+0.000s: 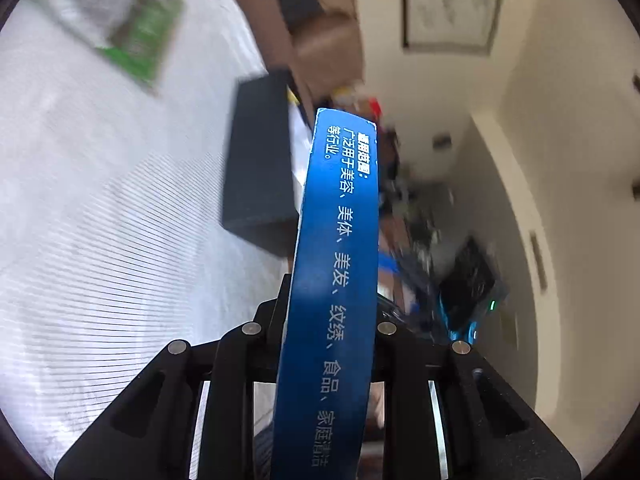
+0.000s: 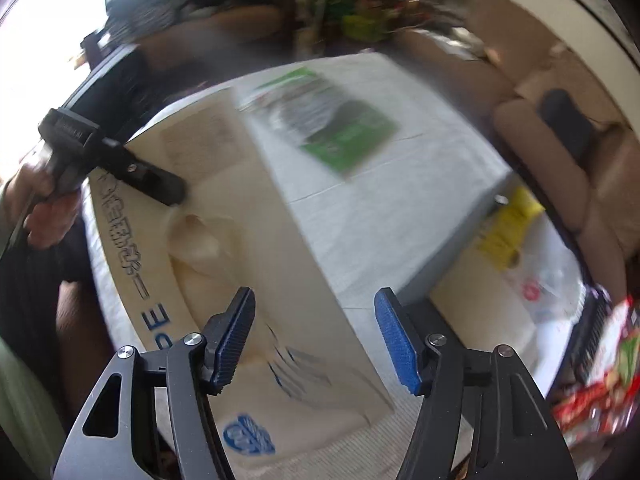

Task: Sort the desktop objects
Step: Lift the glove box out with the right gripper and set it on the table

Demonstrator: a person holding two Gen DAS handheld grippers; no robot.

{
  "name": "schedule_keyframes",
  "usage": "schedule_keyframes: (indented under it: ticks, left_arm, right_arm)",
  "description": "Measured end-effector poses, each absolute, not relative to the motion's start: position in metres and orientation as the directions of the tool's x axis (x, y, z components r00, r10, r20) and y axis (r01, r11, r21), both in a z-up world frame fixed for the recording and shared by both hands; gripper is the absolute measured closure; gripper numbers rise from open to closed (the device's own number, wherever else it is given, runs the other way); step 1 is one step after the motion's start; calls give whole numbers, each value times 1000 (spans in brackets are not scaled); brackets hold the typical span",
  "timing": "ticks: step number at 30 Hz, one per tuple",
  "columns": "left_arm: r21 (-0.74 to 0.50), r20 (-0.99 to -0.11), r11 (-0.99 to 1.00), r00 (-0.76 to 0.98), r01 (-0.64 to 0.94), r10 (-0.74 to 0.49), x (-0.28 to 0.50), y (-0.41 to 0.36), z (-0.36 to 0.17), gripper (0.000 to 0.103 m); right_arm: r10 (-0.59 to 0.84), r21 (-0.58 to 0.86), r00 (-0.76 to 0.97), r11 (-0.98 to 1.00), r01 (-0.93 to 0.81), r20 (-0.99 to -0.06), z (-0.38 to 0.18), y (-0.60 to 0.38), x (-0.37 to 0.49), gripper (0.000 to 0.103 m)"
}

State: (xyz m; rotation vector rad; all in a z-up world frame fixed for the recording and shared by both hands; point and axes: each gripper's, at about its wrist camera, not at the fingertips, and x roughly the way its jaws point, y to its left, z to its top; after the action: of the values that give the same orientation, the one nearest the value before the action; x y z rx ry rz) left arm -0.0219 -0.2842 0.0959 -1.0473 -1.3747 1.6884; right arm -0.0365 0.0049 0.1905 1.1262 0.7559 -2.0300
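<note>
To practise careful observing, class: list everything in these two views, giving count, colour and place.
box: 1, cream with blue print, on table
green packet: 1, green, table's far side
dark box: 1, dark grey, on table
yellow packet: 1, yellow, beyond table's right edge
red packet: 1, red, lower right
sofa: 1, tan, behind table
left gripper: 1, black, fingers shut on box edge
right gripper: 1, black, blue-padded fingers open above box
</note>
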Motion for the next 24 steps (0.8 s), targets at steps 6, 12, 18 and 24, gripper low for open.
schedule_keyframes:
  ticks: [6,12,18,24]
  left_arm:
    - [-991,-120,-38,-713,131,691,34,-340,50,82]
    - [-955,-210,78,-838,286,503,101,-323,1,61]
    - [-922,-318,-57,-665,383,675,130,-262,-2,33]
    - [-845,-532,-493,-427,208,732,138,-250,58,33]
  right_arm:
    - [-487,320,-487,-864,387,-725,178,100,5,26]
    - [-678,630,-245,-735,251,-693,65,48,45,28]
    - [-697,696,-276,-708,118,-662,25,26,43,30]
    - [-638,637,-349,-759,134,-686,45,49,48,30]
